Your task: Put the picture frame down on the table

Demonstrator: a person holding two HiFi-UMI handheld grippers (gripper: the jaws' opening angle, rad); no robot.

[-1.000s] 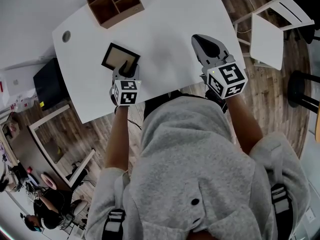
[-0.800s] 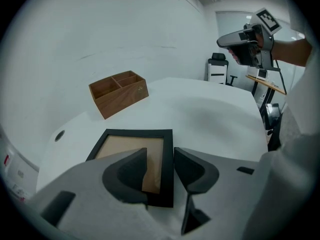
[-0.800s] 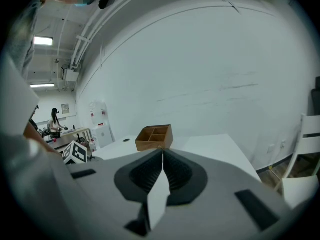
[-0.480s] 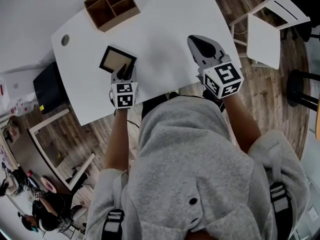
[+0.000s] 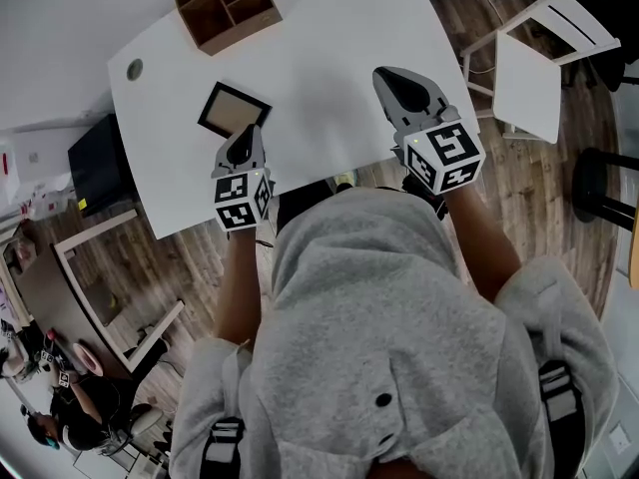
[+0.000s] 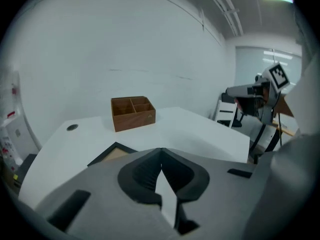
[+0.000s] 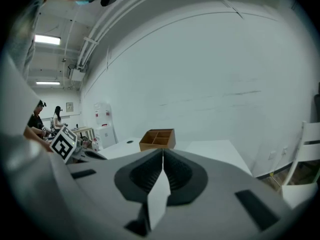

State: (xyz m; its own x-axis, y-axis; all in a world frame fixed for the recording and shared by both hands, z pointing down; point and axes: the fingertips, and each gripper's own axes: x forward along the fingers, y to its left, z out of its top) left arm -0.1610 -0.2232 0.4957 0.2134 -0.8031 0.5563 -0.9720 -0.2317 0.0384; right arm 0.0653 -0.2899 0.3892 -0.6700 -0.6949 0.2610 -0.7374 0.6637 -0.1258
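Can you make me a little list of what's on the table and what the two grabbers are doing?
table: white, with a round hole near its left corner
picture frame: black, lying flat on the table, not gripped
wooden box: has compartments, sits at the far edge beyond the frame
left gripper: jaws together, empty, just behind the frame
right gripper: jaws together, empty, over the table's right side
chair: white, beside the table

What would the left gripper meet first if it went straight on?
Probably the black square picture frame with tan centre, lying just ahead of the left gripper; depth is unclear.
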